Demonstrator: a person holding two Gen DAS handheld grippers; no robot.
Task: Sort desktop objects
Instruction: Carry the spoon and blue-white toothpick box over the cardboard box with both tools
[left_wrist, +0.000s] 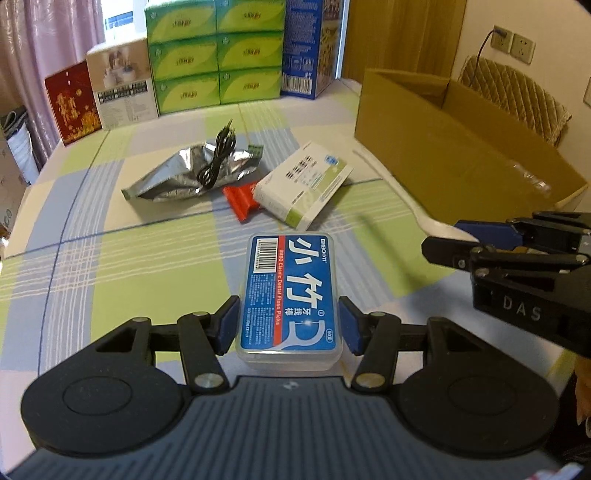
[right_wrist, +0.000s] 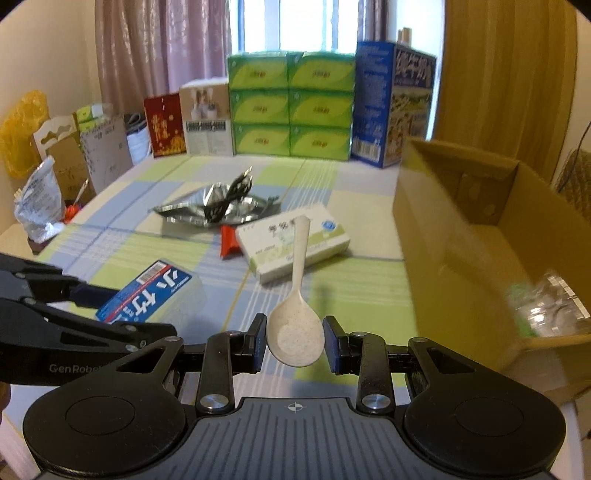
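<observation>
Closest in, the left gripper (left_wrist: 289, 325) has its blue-padded fingers (left_wrist: 228, 323) clamped on both long sides of the floss pick box (left_wrist: 291, 295), a clear, rounded plastic case with a glossy blue label, held just above the checked cloth (left_wrist: 110, 258). Over on the other side, the right gripper (right_wrist: 294, 343) pinches the bowl of a speckled cream spoon (right_wrist: 295, 317), handle pointing forward and up, off the surface. The two tools sit close side by side, each poking into the other's view.

Just beyond, a white and green carton (left_wrist: 304, 184) lies flat, with a small red ribbed piece (left_wrist: 240, 201) tucked against its near corner. Next to that, a crinkled silver foil pouch (left_wrist: 192, 175) sprawls on the cloth, and a coiled black cable (left_wrist: 218, 157) rests on top of it.

To the right, a big open cardboard box (right_wrist: 461, 236) stands near the spoon; clear crumpled plastic (right_wrist: 554, 306) shows inside at its near end. Its tall wall blocks the rest of the floor of it.

At the back, stacked green tissue packs (right_wrist: 290, 107) form a wall, flanked by a blue printed box (right_wrist: 391, 103), a white box (right_wrist: 207, 118) and a red one (right_wrist: 164, 125), curtains (right_wrist: 162, 44) behind.
</observation>
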